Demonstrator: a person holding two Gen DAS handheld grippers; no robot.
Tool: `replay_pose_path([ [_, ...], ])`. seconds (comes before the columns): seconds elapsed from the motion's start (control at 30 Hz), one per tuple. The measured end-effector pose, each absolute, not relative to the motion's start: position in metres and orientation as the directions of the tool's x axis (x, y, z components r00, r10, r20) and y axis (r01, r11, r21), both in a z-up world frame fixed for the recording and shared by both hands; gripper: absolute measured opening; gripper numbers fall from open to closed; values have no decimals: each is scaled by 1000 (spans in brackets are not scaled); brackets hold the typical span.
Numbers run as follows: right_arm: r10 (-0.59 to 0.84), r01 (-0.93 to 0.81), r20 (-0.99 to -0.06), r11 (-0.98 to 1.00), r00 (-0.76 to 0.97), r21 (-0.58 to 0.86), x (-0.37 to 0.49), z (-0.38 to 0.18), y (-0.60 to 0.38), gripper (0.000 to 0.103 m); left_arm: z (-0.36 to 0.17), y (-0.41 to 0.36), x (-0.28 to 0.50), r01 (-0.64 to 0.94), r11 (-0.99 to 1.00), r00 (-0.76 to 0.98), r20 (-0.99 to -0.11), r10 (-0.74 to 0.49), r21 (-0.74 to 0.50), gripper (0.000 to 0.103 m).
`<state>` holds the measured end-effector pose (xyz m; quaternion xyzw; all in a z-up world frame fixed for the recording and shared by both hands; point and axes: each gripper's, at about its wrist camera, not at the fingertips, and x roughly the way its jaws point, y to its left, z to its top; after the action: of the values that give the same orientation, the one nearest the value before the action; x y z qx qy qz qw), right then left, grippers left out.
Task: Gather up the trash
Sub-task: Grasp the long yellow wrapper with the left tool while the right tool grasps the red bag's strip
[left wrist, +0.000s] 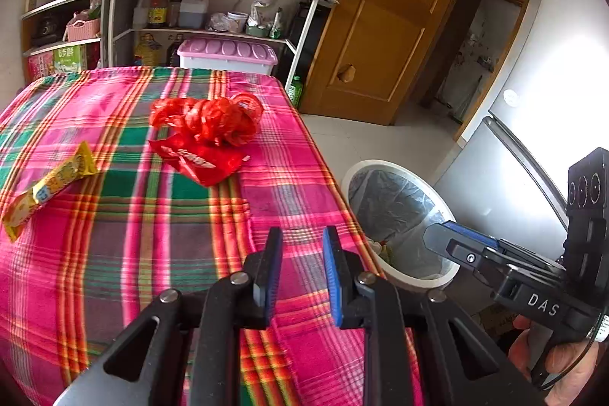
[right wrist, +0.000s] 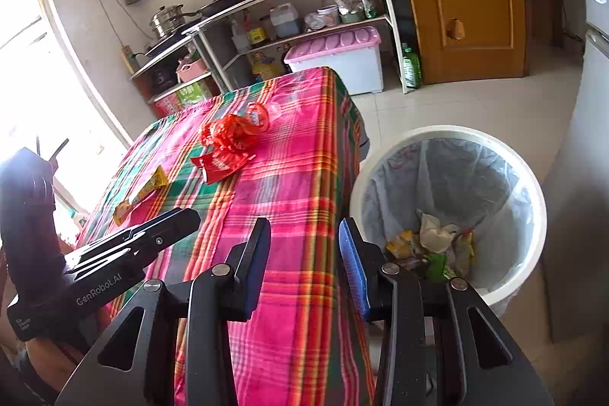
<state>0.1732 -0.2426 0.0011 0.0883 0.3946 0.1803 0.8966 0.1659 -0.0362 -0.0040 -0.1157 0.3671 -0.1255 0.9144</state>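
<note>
The round white plastic trash bin [right wrist: 449,215] stands on the tiled floor just beside the long edge of the table, lined with a thin, wrinkled translucent bag [right wrist: 491,177]. At its bottom lies a small heap of crumpled wrappers [right wrist: 434,246] in cream, yellow and green; the rest of the bin is unfilled.

On the table, over a woven pink, green and orange plaid cloth [left wrist: 160,253], three pieces of trash lie away from the bin. Nearest to it is a flat, glossy red foil packet [left wrist: 201,160] with white lettering. Touching that packet on its far side is a crinkled, knotted red plastic bag [left wrist: 209,117]. Farthest from the bin is a long, narrow yellow snack wrapper [left wrist: 49,185] with a crimped end, well apart from the red pieces.

The left gripper [left wrist: 302,273] hangs over the cloth near the bin-side edge, its blue ribbed pads a narrow gap apart with nothing between them. The right gripper [right wrist: 304,261] sits over that same edge beside the bin's rim, jaws moderately apart and holding nothing.
</note>
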Motion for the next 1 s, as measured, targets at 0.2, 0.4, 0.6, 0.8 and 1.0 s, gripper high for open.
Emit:
replay_pose_path([
  [0.2, 425, -325, -679, 904, 599, 279, 174, 2, -207, 39, -6, 9, 152, 64, 954, 724, -645, -247, -294, 22],
  [0.4, 438, -367, -682, 894, 586, 259, 181, 5, -182, 39, -8, 46, 149, -1, 955, 740, -642, -199, -297, 22],
  [0.6, 450, -410, -687, 881, 570, 237, 196, 7, -158, 39, -5, 79, 150, -43, 958, 756, -636, -154, -283, 24],
  [0.8, 460, -459, -700, 863, 546, 209, 213, 3, -134, 39, -8, 108, 162, -74, 967, 758, -644, -104, -244, 34],
  [1.0, 465, -511, -720, 841, 515, 178, 231, -8, -107, 39, -14, 137, 176, -100, 971, 763, -643, -65, -217, 47],
])
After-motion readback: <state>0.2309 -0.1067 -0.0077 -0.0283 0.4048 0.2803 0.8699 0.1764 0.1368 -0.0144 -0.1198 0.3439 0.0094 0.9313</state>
